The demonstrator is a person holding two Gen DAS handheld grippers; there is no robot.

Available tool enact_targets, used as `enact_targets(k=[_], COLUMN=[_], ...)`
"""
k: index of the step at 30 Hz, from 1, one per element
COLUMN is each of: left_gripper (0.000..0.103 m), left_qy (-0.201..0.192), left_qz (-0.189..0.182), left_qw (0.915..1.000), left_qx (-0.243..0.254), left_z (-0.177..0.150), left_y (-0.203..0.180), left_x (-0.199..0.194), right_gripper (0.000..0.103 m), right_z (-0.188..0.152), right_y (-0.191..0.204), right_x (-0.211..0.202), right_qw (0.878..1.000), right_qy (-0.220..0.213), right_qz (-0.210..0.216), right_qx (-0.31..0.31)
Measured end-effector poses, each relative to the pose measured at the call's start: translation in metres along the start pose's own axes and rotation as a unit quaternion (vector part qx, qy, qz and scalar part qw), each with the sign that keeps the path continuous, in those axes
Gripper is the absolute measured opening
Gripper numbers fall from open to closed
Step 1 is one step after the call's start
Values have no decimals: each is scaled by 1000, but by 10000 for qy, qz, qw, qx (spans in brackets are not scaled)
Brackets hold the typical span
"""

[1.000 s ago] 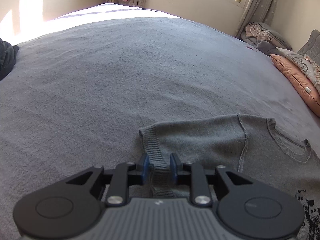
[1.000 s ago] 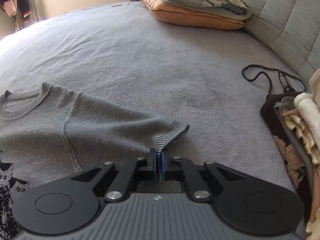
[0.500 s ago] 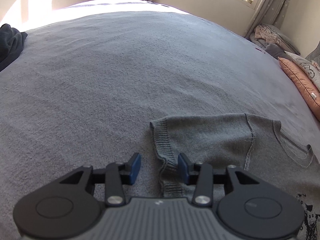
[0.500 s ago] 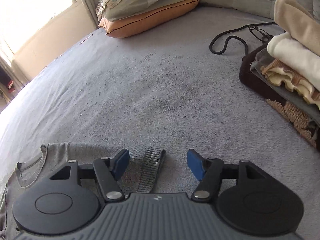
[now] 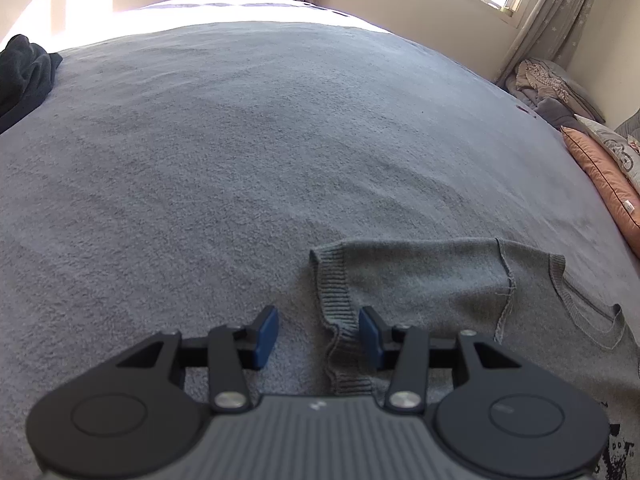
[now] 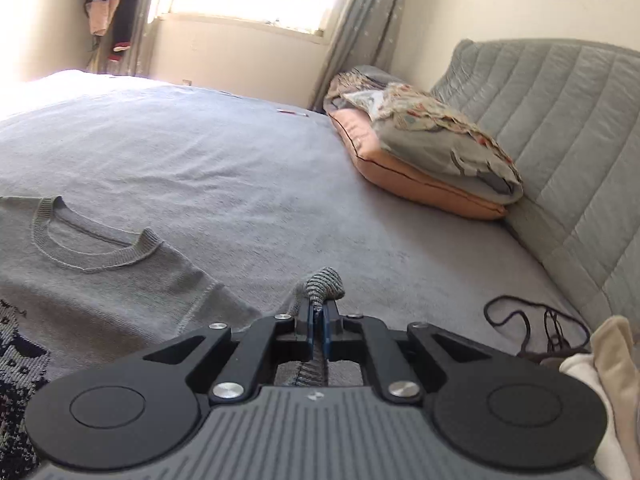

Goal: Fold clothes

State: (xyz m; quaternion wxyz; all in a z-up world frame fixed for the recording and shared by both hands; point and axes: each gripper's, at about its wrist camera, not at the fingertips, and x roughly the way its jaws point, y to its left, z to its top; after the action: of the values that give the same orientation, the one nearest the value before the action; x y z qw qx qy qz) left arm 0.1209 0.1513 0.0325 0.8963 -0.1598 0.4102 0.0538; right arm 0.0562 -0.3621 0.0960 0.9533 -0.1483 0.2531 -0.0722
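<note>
The grey sweater (image 6: 100, 280) lies face up and spread flat on the bed (image 5: 240, 140), neckline toward the far side, its two short sleeves reaching out to either side. I judge I'm at the sleeve-folding step: my right claw (image 6: 319, 334) is pinched tight on the ribbed cuff (image 6: 325, 284) of one sleeve, the knit bunched up above the pads and lifted off the bedcover. Its jaws have just been closing, and the cuff is between them. Next I'd carry that sleeve inward across the chest and lay it flat — a low, slow arc so the body of the garment doesn't drag along.

My left claw (image 5: 318, 336) stands partly open over the other sleeve's cuff (image 5: 334, 300), holding nothing — the ribbed edge lies just beside one pad, loose on the bed. Its jaws have just been opening.
</note>
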Motion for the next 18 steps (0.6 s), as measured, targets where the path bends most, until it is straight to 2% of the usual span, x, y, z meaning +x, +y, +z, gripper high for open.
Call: enact_targets(k=[2, 5, 8, 12, 14, 15, 16, 17, 18], left_gripper=[46, 46, 46, 46, 47, 47, 47, 47, 47], left_qy=[-4, 0, 5, 20, 28, 30, 25, 29, 32], left_qz=[-19, -20, -33, -63, -77, -81, -77, -82, -87], left_qw=[10000, 10000, 10000, 10000, 9999, 9999, 9999, 9999, 9998], left_qx=[-27, -29, -22, -62, -111, -133, -140, -146, -152], left_z=[0, 1, 0, 1, 2, 2, 2, 2, 2], left_y=[1, 0, 0, 1, 2, 3, 3, 3, 3], left_x=[-1, -1, -1, -1, -2, -2, -2, -2, -2], right_gripper=[6, 6, 6, 11, 18, 25, 32, 34, 36], right_z=[7, 8, 6, 2, 9, 12, 17, 18, 14], right_y=[30, 71, 106, 131, 114, 106, 89, 80, 74], right_x=[-18, -36, -36, -41, -46, -49, -45, -40, -35], right_qw=[9939, 9763, 9634, 9490, 9540, 9560, 9663, 9727, 9739], right_qy=[-458, -499, -51, 362, 259, 205, 178, 188, 270], right_qz=[293, 954, 1289, 2098, 2276, 2360, 2180, 1988, 1887], right_qx=[-960, -1877, -2348, -2323, -1932, -1732, -1360, -1184, -1230])
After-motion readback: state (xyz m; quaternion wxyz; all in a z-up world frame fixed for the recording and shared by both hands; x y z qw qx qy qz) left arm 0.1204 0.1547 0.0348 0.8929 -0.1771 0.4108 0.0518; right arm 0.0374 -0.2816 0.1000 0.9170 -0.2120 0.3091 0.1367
